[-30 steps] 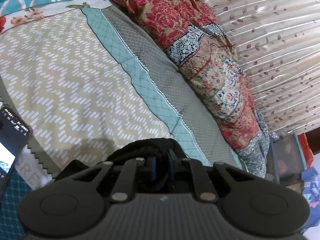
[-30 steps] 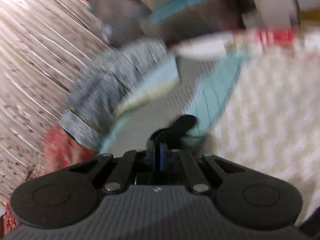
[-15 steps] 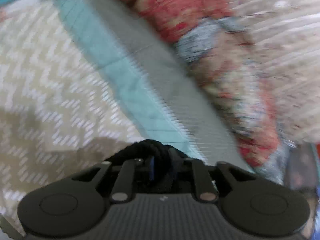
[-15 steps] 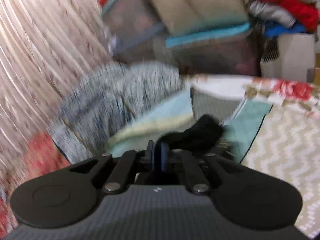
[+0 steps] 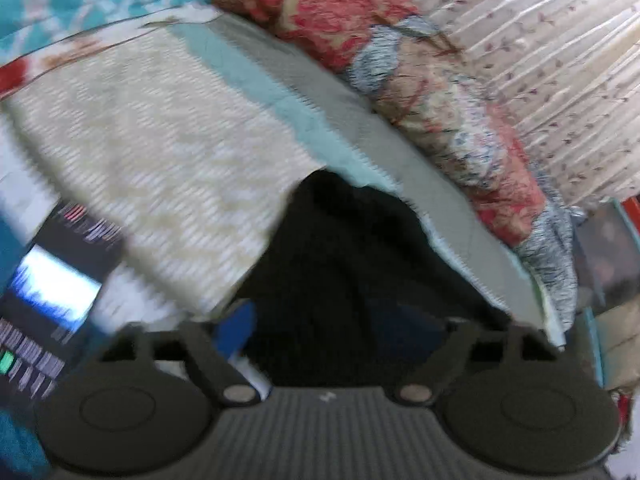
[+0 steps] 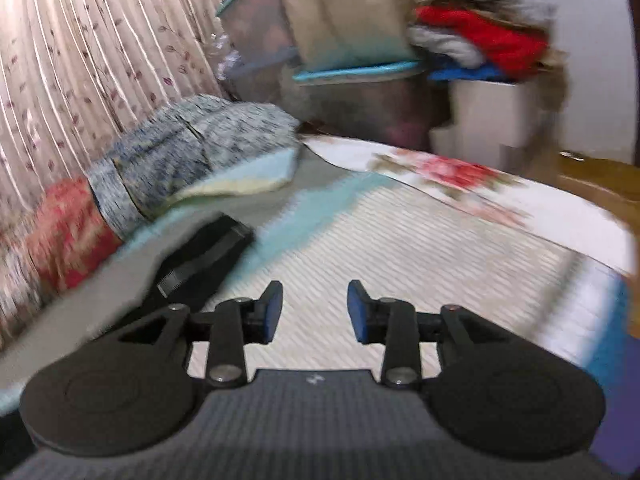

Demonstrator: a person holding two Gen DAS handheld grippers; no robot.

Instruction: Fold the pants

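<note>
The black pants [image 5: 352, 264] lie on the patterned bedspread [image 5: 160, 152], bunched right in front of my left gripper [image 5: 320, 332]. Its jaws stand wide apart, with the cloth lying loose between them. Its blue left pad [image 5: 236, 328] shows; the right one is dark against the cloth. In the right wrist view a folded end of the pants [image 6: 200, 260] lies to the left of my right gripper [image 6: 314, 308], which is open and empty above the bedspread [image 6: 400, 248].
A rolled floral quilt [image 5: 440, 92] lies along the curtain [image 5: 540, 60] at the bed's far edge. A phone with a lit screen [image 5: 52, 296] lies at the left. Stacked boxes and clothes [image 6: 400, 60] stand beyond the bed's end.
Both grippers were shut on the black pants and have opened. The pants have dropped onto the bed. The right gripper has moved off to the right of them.
</note>
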